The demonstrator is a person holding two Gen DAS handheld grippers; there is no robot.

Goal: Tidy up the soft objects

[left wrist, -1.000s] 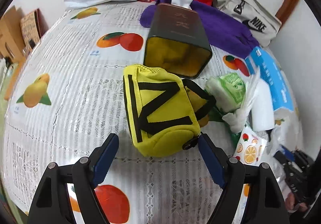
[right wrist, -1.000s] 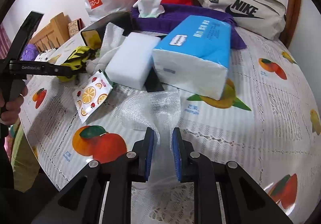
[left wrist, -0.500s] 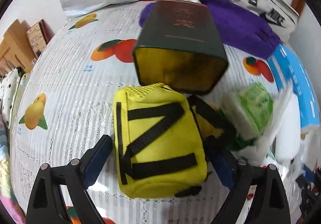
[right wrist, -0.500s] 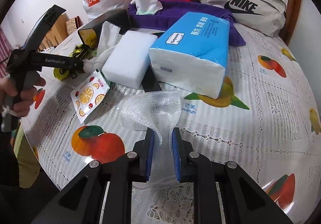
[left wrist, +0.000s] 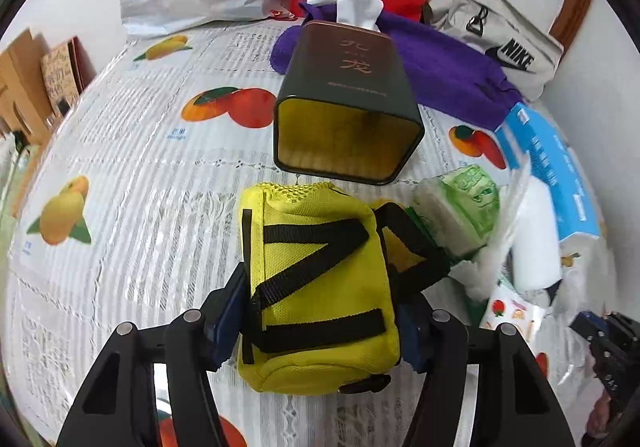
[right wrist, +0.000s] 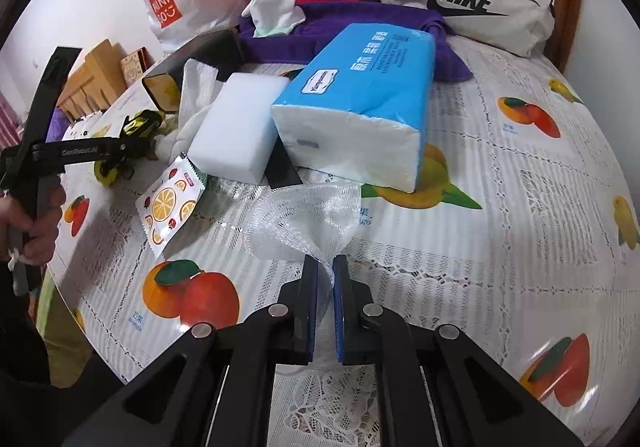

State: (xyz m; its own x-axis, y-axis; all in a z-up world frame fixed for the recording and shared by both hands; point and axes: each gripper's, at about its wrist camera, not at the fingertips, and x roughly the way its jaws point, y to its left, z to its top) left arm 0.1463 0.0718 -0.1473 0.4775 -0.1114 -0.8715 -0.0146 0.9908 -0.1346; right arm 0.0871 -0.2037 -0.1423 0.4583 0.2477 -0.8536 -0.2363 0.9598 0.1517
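Because the yellow fabric pouch (left wrist: 320, 283) is padded mesh with black webbing straps, it looks light and squashy, so a squeeze across its 2 long sides should hold without slipping. It lies on the table (left wrist: 132, 175), just in front of the open mouth of the dark tin box (left wrist: 348, 115), and the left tool (left wrist: 320, 317) has its pads pressed against both flanks. The right tool (right wrist: 326, 283) is nearly pressed together, pinching a corner of clear plastic netting (right wrist: 304, 215), which is flimsy and likely to stretch if tugged.
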